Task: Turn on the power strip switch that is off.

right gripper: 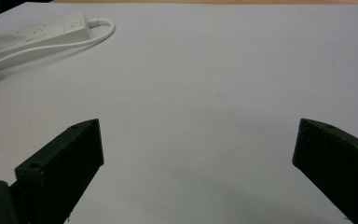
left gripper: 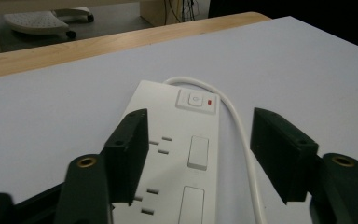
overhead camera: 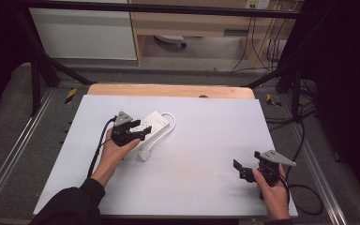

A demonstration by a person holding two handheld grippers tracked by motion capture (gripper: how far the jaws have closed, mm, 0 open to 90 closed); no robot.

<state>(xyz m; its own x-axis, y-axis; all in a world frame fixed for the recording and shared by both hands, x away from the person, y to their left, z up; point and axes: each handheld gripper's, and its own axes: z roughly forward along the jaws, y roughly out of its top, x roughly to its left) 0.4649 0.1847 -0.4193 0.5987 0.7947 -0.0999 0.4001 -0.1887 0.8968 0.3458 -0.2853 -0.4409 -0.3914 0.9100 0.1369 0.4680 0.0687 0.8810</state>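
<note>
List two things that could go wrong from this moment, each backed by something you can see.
1. The left gripper stands open over the white power strip, with its cable lying between the jaws; closing now could pinch the cable as well.
2. The right gripper is open over bare table, far from the strip, so the strip may slide if pushed.

A pale sheet (overhead camera: pixel 206 154) covers the table, whose wooden edge (overhead camera: pixel 168 90) shows along the far side. Beyond it stand a light wooden cabinet (overhead camera: pixel 192 23) and a white panel (overhead camera: pixel 82 35), with cables (overhead camera: pixel 262 47) hanging at the right. A white base on castors (left gripper: pixel 42 21), perhaps a chair's, sits on the floor.
</note>
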